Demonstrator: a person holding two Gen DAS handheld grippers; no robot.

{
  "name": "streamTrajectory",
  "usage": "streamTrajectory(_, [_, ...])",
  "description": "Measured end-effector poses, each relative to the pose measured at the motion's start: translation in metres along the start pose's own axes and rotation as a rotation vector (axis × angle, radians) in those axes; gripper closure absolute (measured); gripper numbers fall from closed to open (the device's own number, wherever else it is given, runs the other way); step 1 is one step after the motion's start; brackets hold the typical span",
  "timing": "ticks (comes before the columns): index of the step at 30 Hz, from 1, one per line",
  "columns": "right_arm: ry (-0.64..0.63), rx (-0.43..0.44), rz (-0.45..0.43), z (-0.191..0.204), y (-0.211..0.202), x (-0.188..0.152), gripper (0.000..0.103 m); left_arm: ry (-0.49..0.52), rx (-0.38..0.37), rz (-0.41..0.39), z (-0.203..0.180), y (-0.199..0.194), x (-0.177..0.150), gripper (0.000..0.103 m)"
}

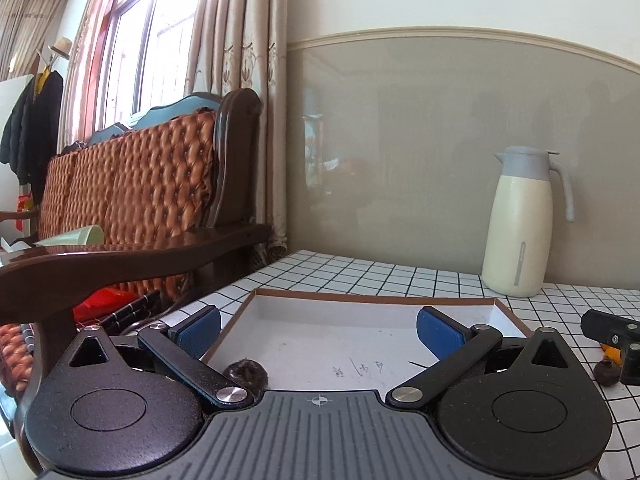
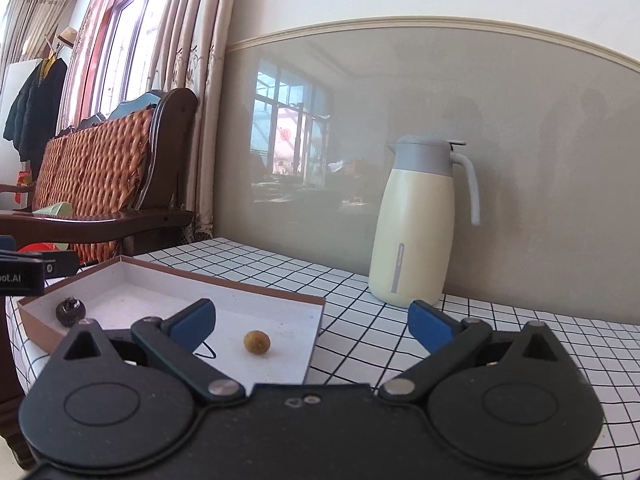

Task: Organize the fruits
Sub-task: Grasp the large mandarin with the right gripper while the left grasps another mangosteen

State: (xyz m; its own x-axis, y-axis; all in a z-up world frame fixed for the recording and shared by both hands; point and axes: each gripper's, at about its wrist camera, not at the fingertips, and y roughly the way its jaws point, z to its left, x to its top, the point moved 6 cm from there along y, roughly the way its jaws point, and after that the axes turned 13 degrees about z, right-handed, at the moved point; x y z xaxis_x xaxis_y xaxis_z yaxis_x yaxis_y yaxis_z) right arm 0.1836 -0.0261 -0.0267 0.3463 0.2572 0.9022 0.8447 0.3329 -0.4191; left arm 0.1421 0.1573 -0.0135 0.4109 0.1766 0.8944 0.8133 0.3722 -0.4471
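Note:
A shallow cardboard box with a white inside and brown rim (image 1: pixel 360 300) (image 2: pixel 224 280) lies on the checked table. A dark round fruit (image 1: pixel 245 374) (image 2: pixel 70 311) sits in its near left corner. A small yellow-brown fruit (image 2: pixel 257 343) lies in the box toward its right side. Another dark fruit (image 1: pixel 606 372) lies on the table right of the box, beside part of the other gripper. My left gripper (image 1: pixel 318 330) is open and empty over the box. My right gripper (image 2: pixel 312 320) is open and empty over the box's right edge.
A cream jug with a grey lid and handle (image 1: pixel 520 220) (image 2: pixel 416 224) stands at the back by the grey wall. A wooden sofa with a brown tufted cushion (image 1: pixel 132 184) (image 2: pixel 92 176) stands left of the table. The table has a white cloth with black grid lines (image 2: pixel 400 320).

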Motion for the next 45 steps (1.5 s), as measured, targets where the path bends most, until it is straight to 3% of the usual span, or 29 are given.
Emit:
streamTrajectory(3, [-0.007,-0.040,-0.002,-0.008,-0.009,-0.006,0.006,0.044,-0.095,0.022,-0.023,-0.003,-0.007,0.000])
streamTrajectory(7, [0.016,-0.093,0.003,-0.030,-0.020,-0.014,0.007,0.071,-0.149,-0.015,-0.053,-0.011,-0.009,0.000])
streamTrajectory(12, [0.045,-0.166,0.033,-0.062,-0.029,-0.027,0.008,0.106,-0.230,-0.004,-0.087,-0.014,-0.014,0.000])
streamTrajectory(24, [0.086,-0.265,0.113,-0.115,-0.042,-0.059,0.017,0.200,-0.317,0.014,-0.154,-0.021,-0.028,0.000])
streamTrajectory(33, [0.118,-0.290,0.171,-0.141,-0.043,-0.077,0.024,0.283,-0.410,0.001,-0.202,-0.029,-0.040,0.000])
streamTrajectory(38, [0.123,-0.280,0.214,-0.150,-0.035,-0.086,0.034,0.301,-0.439,0.021,-0.224,-0.021,-0.040,0.001])
streamTrajectory(40, [0.119,-0.274,0.234,-0.153,-0.029,-0.088,0.037,0.314,-0.431,0.052,-0.233,-0.013,-0.043,0.016])
streamTrajectory(45, [0.108,-0.251,0.274,-0.156,-0.017,-0.093,0.042,0.327,-0.441,0.135,-0.245,0.005,-0.051,0.020])
